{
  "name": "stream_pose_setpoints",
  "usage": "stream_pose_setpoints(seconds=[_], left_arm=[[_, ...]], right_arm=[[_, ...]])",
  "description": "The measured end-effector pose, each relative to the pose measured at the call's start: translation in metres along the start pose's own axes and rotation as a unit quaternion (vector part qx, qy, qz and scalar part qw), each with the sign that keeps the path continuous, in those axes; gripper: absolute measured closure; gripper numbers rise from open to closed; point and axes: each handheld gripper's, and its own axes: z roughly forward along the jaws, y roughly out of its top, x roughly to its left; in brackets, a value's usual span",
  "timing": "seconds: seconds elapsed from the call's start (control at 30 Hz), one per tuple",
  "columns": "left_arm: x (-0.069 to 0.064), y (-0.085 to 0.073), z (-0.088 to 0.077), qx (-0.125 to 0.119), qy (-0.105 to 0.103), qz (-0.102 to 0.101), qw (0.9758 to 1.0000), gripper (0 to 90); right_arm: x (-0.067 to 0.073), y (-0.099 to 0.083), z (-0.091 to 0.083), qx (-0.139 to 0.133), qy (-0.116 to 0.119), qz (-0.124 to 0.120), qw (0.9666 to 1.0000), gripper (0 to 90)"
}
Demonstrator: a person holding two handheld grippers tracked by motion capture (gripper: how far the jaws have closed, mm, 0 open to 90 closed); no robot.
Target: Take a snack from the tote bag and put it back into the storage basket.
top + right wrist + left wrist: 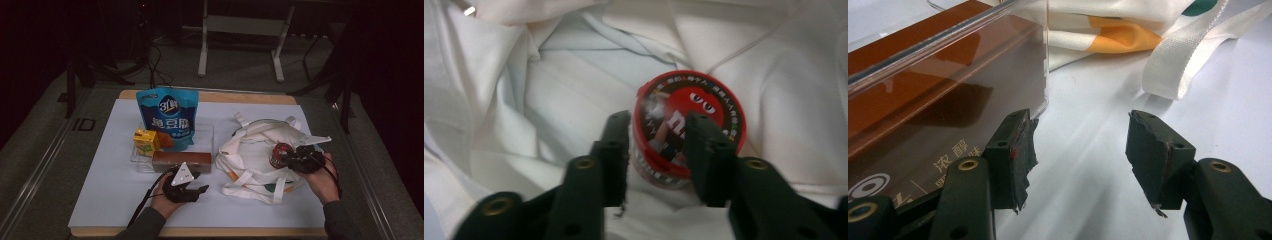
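Observation:
A small can with a red M&M's lid (694, 107) lies tilted on the white tote bag (524, 100), and in the high view the can (280, 153) sits on the bag (247, 150) at the right. My right gripper (658, 120) hangs over it with its jaws apart; one finger crosses the lid and neither pad presses the can. In the high view the right gripper (291, 158) is just right of the can. My left gripper (1082, 120) stands open on the white mat, beside the brown box (923, 100) and the corner of the clear tray (1045, 60).
The clear tray (207, 131) holds a blue snack pouch (170, 117), a yellow juice carton (145, 141) and the brown box (181, 161). My left gripper (200, 182) rests just in front of it. Bag straps (1188, 55) trail onto the mat. A metal frame (240, 30) stands beyond the table.

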Motion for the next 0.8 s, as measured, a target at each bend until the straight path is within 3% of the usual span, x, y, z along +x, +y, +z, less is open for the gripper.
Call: stream_pose_setpoints(seconds=[0.07, 0.4, 0.53, 0.8], left_arm=[[0.000, 0.000, 0.000, 0.000, 0.000, 0.000, 1.0000, 44.3], [0.000, 0.000, 0.000, 0.000, -0.001, -0.003, 1.0000, 43.5], [0.001, 0.000, 0.000, 0.001, -0.001, -0.002, 1.0000, 43.5], [0.001, 0.000, 0.000, 0.001, -0.001, -0.004, 1.0000, 43.3]], right_arm=[[-0.005, 0.003, 0.002, 0.000, 0.002, 0.008, 1.0000, 52.9], [-0.015, 0.007, 0.012, 0.019, -0.004, 0.015, 0.9997, 35.2], [-0.019, 0.008, 0.014, 0.023, -0.001, 0.023, 0.9995, 30.9], [-0.021, 0.008, 0.028, 0.057, 0.000, 0.018, 0.9982, 24.1]])
